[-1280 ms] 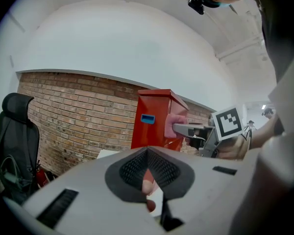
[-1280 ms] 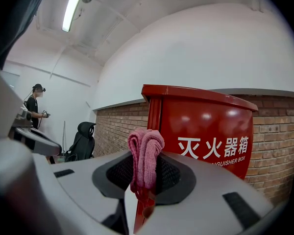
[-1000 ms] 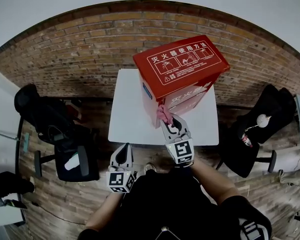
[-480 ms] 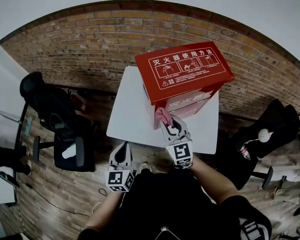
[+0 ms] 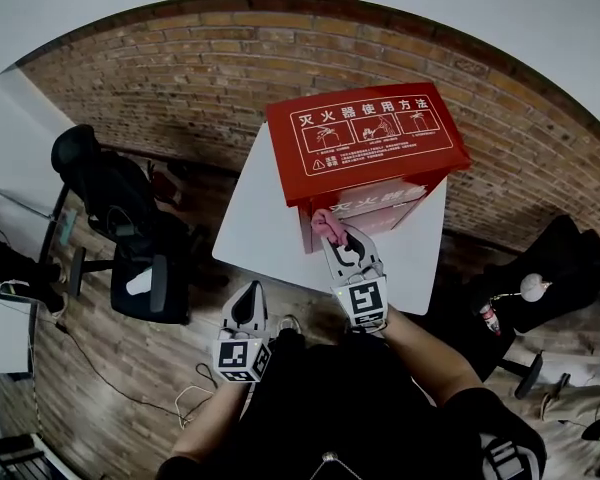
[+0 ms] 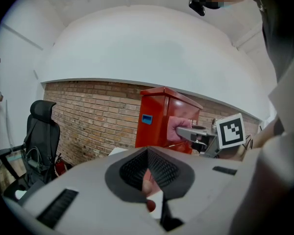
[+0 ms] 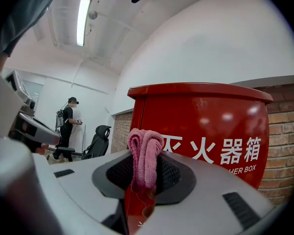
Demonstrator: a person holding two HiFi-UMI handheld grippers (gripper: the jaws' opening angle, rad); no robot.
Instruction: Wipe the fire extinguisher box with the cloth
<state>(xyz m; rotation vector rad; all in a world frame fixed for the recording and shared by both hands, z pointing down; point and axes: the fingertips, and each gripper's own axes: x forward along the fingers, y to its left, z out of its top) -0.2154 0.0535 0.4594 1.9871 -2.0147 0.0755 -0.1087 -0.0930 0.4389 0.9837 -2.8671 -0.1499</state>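
Ahead of the right hand-held gripper: the red fire extinguisher box [image 7: 206, 131] fills the view, its front face with white lettering just beyond the jaws.
Right hand-held gripper [image 7: 144, 180]: jaws clamped on a folded pink cloth [image 7: 144, 148], whose bunched end sticks out past the tips toward the box.
Cloth against box: from the head view the cloth [image 5: 325, 225] sits at the front face, near the box's left corner and low under the lid overhang. It looks to be touching the red panel, though the contact itself is hard to confirm.
Box position: the fire extinguisher box [image 5: 370, 133] stands upright on a small white worktop [image 5: 255, 223], directly beyond the right hand-held gripper [image 5: 332, 236].
Left hand-held gripper [image 5: 248, 306]: held low, short of the worktop and well apart from the box. Its own view shows the jaws [image 6: 149, 180] drawn together with nothing between them.
Step in hand: by my reading, wiping the front face, with the cloth placed at one end of a stroke.
Next move calls for: steady pressure into the panel while dragging the cloth across or down it, keeping the clamp firm so the cloth does not slip out. The lid and side faces would likely need passes too.
Watch for: pushing too hard could shift the box on the worktop, as the idle left hand-held gripper is not bracing it.
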